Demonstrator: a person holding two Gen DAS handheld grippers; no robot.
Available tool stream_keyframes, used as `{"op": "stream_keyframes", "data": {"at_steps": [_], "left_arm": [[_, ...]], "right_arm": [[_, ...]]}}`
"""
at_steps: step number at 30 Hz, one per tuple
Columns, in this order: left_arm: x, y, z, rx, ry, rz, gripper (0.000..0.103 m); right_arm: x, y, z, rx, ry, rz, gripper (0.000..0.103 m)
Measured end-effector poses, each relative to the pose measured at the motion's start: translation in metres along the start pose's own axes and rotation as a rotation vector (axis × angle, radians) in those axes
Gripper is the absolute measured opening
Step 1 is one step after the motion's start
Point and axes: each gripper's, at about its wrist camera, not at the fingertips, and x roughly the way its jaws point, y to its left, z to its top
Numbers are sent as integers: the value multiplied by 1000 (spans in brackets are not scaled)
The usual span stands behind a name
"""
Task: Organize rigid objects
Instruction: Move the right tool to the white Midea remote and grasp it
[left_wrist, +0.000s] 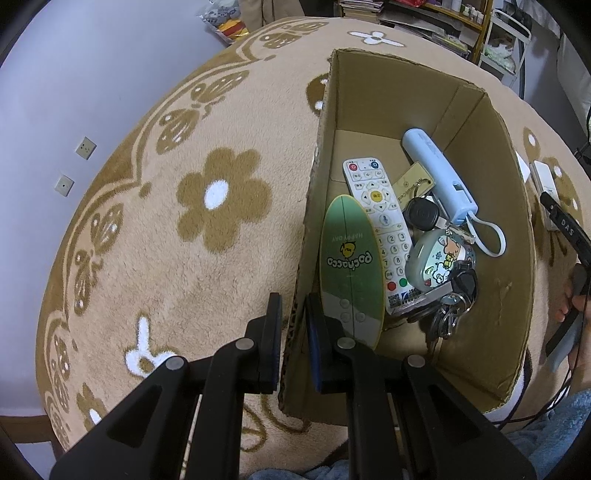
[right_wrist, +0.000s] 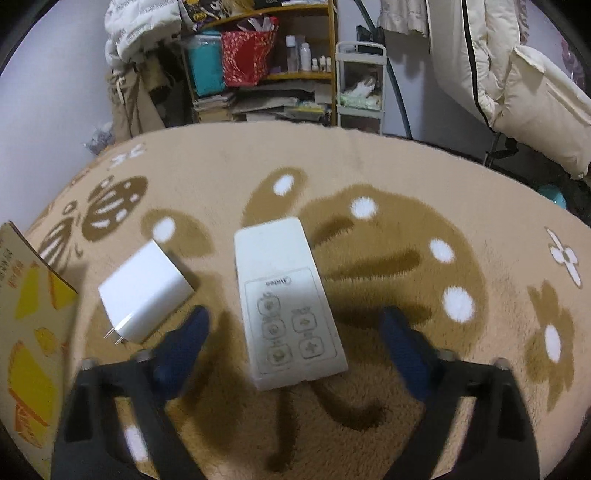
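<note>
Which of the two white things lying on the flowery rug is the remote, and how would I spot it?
Start at the tan rug with brown flowers, beside the cardboard box. Two white things lie there between the right gripper's open fingers and just to their left. The remote is the long flat slab printed with six outlined buttons; its neighbour, the charger plug, is a stubby block with metal prongs.

Each black gripper (left_wrist: 291, 325) has silver rivets, dark-blue pads (right_wrist: 192, 328) and angular linkage arms.
</note>
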Motion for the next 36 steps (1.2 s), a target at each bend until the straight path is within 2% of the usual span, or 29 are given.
{"op": "stream_keyframes", "data": {"at_steps": [5,9,12,14,20,25,30,36], "left_arm": [[0,-1,0,2,-1,3,13],[0,-3,-1,4,-2,5,13],[0,-2,-1,-3,-1,-3,13],[0,-1,0,-5,0,-6,13],[0,0,0,-15,3,-12,13],[1,1,1,-16,3,-15,13],[1,2,1,-16,3,-14,13],[1,0,1,-10,2,-5,13]], "right_arm": [[9,5,0,-79,-1,-39,74],[13,5,5,-62,-22,-11,58],[10,13,2,-109,-37,-22,52],[5,17,1,-108,-51,-11,51],[-15,40,7,-114,-123,105,51],[-40,66,20,-154,-142,232,51],[-76,87,33,-169,-182,383,51],[-112,114,35,-232,-211,503,51]]}}
